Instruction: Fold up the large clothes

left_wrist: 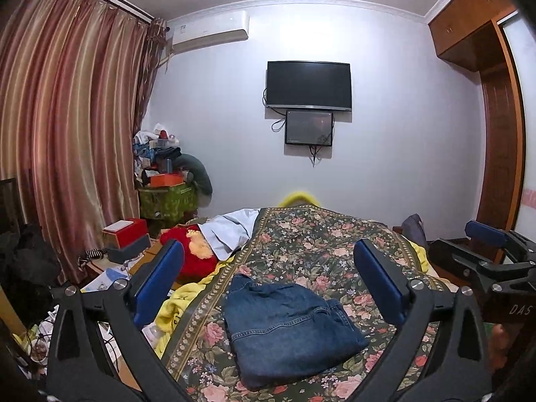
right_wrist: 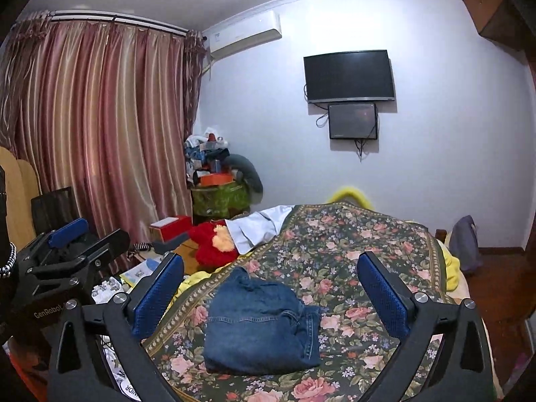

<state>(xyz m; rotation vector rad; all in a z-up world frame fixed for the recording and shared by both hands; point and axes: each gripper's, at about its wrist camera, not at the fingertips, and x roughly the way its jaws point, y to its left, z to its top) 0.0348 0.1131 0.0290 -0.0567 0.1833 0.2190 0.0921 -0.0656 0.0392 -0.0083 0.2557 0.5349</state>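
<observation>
A pair of blue jeans lies folded into a compact bundle on the floral bedspread; it also shows in the right wrist view. My left gripper is open and empty, held above and short of the jeans, its blue pads wide apart. My right gripper is open and empty too, hovering at a similar height. The right gripper shows at the right edge of the left wrist view, and the left gripper at the left edge of the right wrist view.
A red plush toy, a white cloth and a yellow blanket lie at the bed's left side. A cluttered bedside table with a red box stands left. Curtains, a wall TV and a wardrobe surround the bed.
</observation>
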